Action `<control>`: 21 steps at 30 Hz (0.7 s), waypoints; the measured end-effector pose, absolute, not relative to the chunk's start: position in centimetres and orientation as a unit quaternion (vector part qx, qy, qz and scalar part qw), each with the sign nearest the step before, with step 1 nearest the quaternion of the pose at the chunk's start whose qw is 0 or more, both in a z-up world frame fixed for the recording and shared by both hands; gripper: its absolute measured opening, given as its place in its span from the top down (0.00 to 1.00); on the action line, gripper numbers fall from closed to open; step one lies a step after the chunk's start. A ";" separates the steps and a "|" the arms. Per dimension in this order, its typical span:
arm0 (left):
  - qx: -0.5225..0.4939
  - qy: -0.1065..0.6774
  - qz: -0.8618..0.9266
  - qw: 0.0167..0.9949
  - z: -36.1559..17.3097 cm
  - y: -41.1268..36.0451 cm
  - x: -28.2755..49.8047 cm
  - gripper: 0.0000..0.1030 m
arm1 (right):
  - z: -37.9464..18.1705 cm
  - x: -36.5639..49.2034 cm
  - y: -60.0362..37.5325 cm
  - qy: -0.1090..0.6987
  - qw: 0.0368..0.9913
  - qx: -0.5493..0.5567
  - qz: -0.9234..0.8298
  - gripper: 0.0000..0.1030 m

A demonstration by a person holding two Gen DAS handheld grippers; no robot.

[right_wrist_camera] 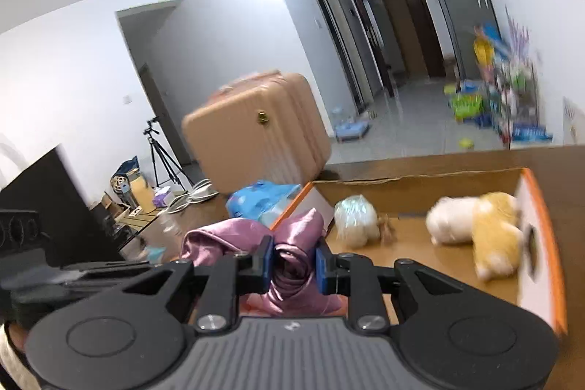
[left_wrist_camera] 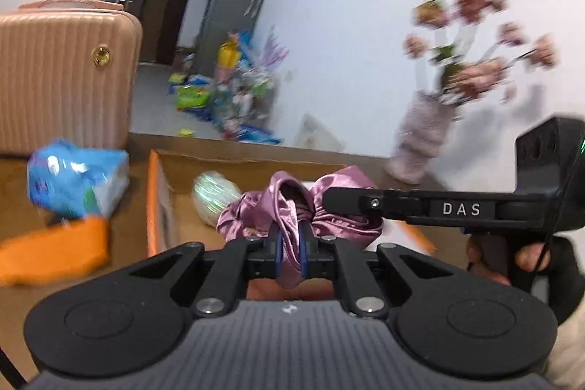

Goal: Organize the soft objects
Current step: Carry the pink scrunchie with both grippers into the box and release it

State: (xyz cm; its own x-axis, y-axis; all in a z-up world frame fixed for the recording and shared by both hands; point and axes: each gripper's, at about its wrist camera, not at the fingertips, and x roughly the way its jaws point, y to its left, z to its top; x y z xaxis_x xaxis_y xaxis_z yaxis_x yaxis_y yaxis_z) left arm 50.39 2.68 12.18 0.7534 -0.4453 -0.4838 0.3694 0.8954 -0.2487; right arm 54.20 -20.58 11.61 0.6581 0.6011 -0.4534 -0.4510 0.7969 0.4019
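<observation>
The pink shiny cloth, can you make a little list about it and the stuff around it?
cloth: purple-pink satin, bunched up, held by both grippers
left gripper: shut on cloth
right gripper: shut on cloth
box: cardboard with orange rim, open, on wooden table
in box: yellow-white plush, wrapped pale ball
left of box: blue packet
behind: pink suitcase, vase of flowers
</observation>
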 end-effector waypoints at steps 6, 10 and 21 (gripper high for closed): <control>-0.003 0.364 -0.159 0.918 9.3 1.5 59.7 0.89 | 7.9 65.0 -17.2 0.407 0.869 0.115 0.257 0.79; 0.003 0.371 -0.152 0.916 7.8 1.9 61.1 0.57 | 4.9 67.9 -15.6 0.471 0.844 0.105 0.233 0.70; 0.008 0.334 -0.138 0.932 12.6 3.1 56.7 0.50 | 10.2 64.0 -17.3 0.429 0.870 0.092 0.225 0.42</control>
